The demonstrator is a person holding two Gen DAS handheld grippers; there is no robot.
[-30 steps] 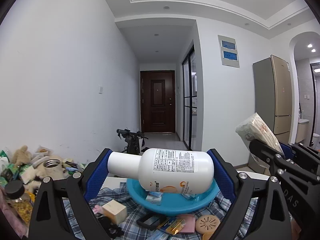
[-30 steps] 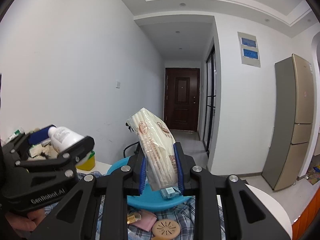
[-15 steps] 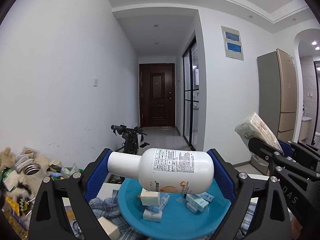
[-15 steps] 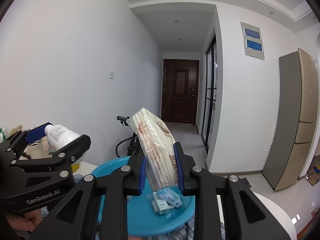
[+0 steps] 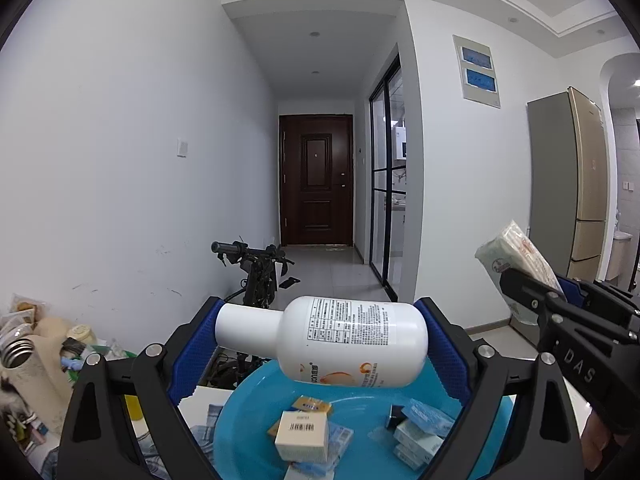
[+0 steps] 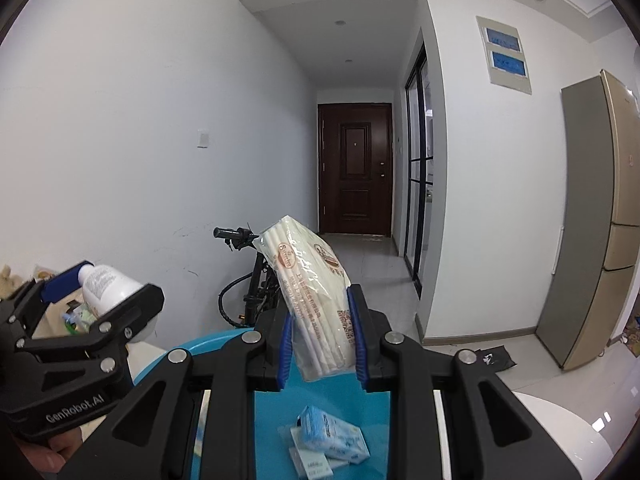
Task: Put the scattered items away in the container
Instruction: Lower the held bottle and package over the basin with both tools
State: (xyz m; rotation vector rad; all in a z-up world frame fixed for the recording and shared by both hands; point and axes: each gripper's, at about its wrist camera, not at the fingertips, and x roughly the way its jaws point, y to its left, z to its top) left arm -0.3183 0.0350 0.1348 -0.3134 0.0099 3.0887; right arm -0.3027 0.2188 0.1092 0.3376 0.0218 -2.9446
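Observation:
My left gripper (image 5: 320,344) is shut on a white bottle (image 5: 332,340) held sideways, cap to the left, just above the blue round basin (image 5: 248,420). The basin holds several small boxes and blue packets (image 5: 304,436). My right gripper (image 6: 322,336) is shut on a clear packet of white straws (image 6: 312,292), upright over the basin (image 6: 276,440). The right gripper with its packet shows at the right of the left wrist view (image 5: 516,256). The left gripper and bottle show at the left of the right wrist view (image 6: 108,284).
A pile of clutter with a metal-necked bottle (image 5: 20,352) and snack packs lies at the left. A black scooter (image 5: 256,276) stands behind the table by the wall. A fridge (image 5: 568,184) stands at the right. The white table edge (image 6: 560,432) curves at right.
Both grippers have moved forward and over the blue basin, carrying the bottle and the straw packet. The basin now fills the lower view; the checked cloth and loose items have dropped out of sight.

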